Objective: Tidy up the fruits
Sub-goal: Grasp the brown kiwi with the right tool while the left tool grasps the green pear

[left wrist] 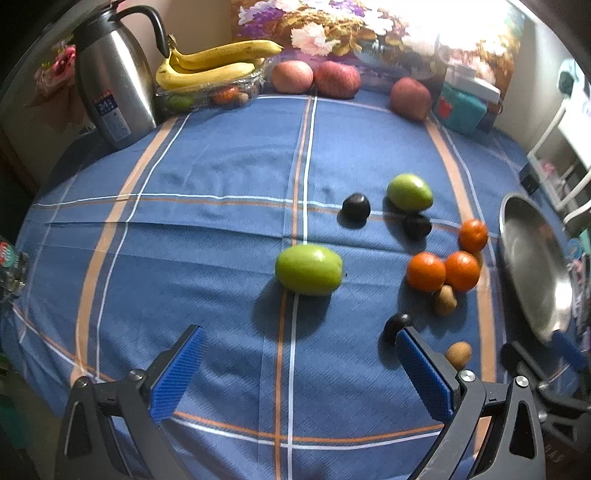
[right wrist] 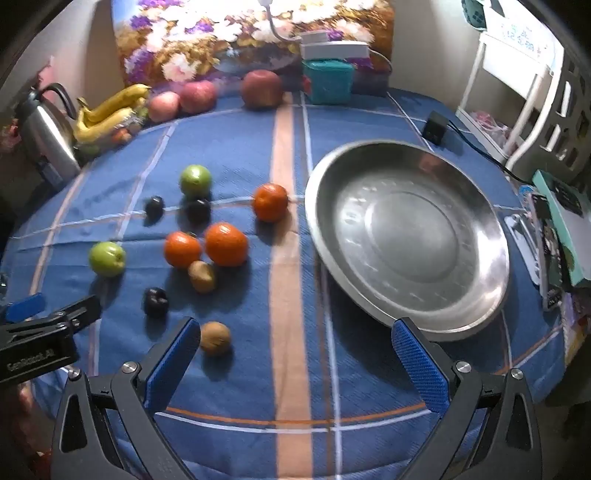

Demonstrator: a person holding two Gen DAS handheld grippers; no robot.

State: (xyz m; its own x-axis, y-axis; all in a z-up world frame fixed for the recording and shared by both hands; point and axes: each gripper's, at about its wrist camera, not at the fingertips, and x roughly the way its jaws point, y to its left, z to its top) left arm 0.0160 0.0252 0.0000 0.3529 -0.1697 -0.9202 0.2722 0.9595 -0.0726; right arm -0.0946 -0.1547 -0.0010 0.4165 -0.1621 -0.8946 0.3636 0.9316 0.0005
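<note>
Fruit lies loose on the blue checked tabletop (left wrist: 184, 221), and none is in the bowl yet, so we think we are at the start. From the left wrist we see our left gripper (left wrist: 299, 373) wide open and holding nothing. A green fruit (left wrist: 308, 269) sits just ahead of it, so we could reach there and close gently. Bananas (left wrist: 210, 64) and a metal jug (left wrist: 110, 81) stand at the back.

From the right wrist, our right gripper (right wrist: 295, 369) is wide open and empty too. The metal bowl (right wrist: 406, 236) is empty, with oranges (right wrist: 225, 243) beside it. A flower picture (right wrist: 251, 33) leans behind.
</note>
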